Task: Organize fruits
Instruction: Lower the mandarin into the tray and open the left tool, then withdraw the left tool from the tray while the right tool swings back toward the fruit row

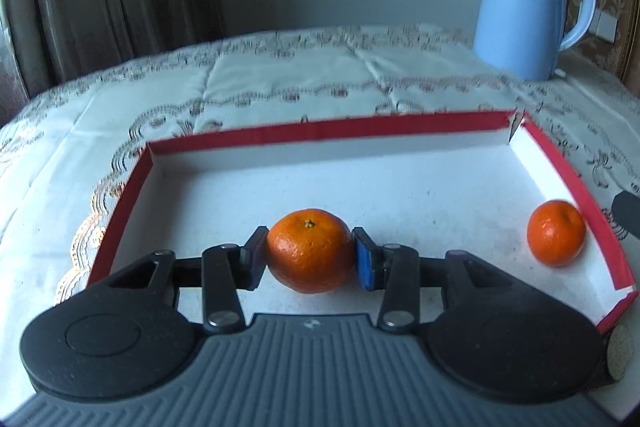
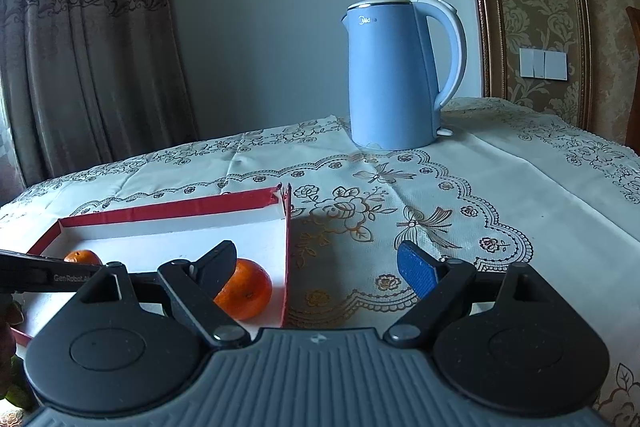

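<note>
Left gripper (image 1: 310, 259) is holding a round, dimpled orange (image 1: 310, 255) over the tray's (image 1: 328, 129) white floor.
Right gripper (image 2: 320, 267) is standing wide, its jaws empty, straddling the tray's red cardboard edge beside a second orange (image 2: 246, 289).

We note a table under an embroidered cream tablecloth (image 2: 460, 195). Directly on it stand a red-rimmed shallow box (image 1: 420, 125) and, well behind, an upright blue kettle (image 2: 390, 79).

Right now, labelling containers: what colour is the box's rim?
Red, white inside; the box shows best in the left wrist view.
</note>
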A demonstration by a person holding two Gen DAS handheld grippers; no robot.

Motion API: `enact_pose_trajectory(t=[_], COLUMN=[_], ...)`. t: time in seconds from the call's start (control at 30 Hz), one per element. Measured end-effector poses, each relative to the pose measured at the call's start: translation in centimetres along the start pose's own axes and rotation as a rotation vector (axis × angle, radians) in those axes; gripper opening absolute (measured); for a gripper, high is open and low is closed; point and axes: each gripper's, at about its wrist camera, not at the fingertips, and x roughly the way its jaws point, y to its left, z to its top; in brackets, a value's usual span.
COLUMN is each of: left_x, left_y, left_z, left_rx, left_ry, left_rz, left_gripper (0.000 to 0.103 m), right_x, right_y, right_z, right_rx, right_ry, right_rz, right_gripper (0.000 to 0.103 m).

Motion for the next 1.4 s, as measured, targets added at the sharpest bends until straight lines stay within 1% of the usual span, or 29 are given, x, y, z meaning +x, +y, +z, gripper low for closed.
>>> enact_pose_trajectory(t=[0.27, 0.37, 0.47, 0.5, 0.53, 0.57, 0.6, 0.63, 0.7, 0.77, 0.83, 0.93, 1.0, 1.1, 1.27, 1.37, 1.4], left_x=[-0.2, -1.2, -2.7, -3.0, -3.3, -3.6, -3.9, -4.0, -3.8, -4.2, -4.9, -6.3, -7.6, -9.7, -11.7, -12.6, -12.8], left_y=[0.4, 0.8, 1.0, 0.8, 0.5, 0.2, -0.1, -0.3, -0.6, -0.4, 0.2, 1.9, 3.2, 5.3, 9.1, 10.7, 10.8], left_z=[0.1, -0.2, -0.5, -0.5, -0.3, -0.2, -0.1, 0.1, 0.6, 0.7, 0.4, -0.5, -1.8, -4.3, -7.9, -9.7, -10.2], left_rx=[-0.023, -0.036, -0.028, -0.018, -0.006, 0.003, 0.007, 0.011, 0.017, 0.027, 0.015, -0.027, -0.042, -0.048, -0.099, -0.152, -0.165], left_ry=[0.019, -0.002, -0.040, -0.054, -0.070, -0.086, -0.104, -0.115, -0.108, -0.112, -0.122, -0.136, -0.152, -0.176, -0.164, -0.169, -0.172], left_rz=[0.003, -0.011, -0.009, -0.006, -0.003, 0.003, 0.012, 0.022, 0.026, 0.010, 0.025, 0.023, 0.039, 0.087, 0.153, 0.142, 0.136], left_gripper=[0.042, 0.042, 0.042, 0.044, 0.052, 0.064, 0.068, 0.070, 0.068, 0.068, 0.067, 0.067, 0.067, 0.067, 0.067, 0.067, 0.067], right_x=[0.0, 0.1, 0.2, 0.2, 0.3, 0.3, 0.3, 0.2, 0.2, 0.2, 0.2, 0.1, -0.1, -0.3, -0.5, -1.1, -1.2], right_y=[0.0, 0.0, 0.0, 0.0, 0.0, 0.0, 0.0, 0.0, -0.1, -0.1, -0.2, -0.1, -0.2, -0.4, 0.3, 0.4, 0.6], right_z=[-0.1, -0.1, -0.1, -0.1, -0.1, -0.1, -0.1, -0.2, -0.1, -0.2, -0.1, -0.1, -0.1, -0.1, -0.2, -0.2, -0.3], right_rx=[-0.003, -0.003, -0.005, -0.006, -0.007, -0.007, -0.008, -0.007, -0.008, -0.007, -0.005, -0.002, 0.003, 0.021, -0.014, -0.013, -0.023], right_ry=[0.001, 0.002, 0.003, 0.005, 0.007, 0.008, 0.006, 0.004, 0.000, -0.002, 0.004, 0.001, -0.004, -0.012, -0.015, -0.047, -0.057], right_rz=[-0.008, -0.006, -0.012, -0.014, -0.014, -0.014, -0.016, -0.020, -0.026, -0.027, -0.022, -0.010, -0.004, 0.019, 0.025, 0.059, 0.057], right_gripper=[0.088, 0.088, 0.088, 0.088, 0.088, 0.088, 0.088, 0.088, 0.088, 0.088, 0.088, 0.088, 0.088, 0.088, 0.088, 0.088, 0.088])
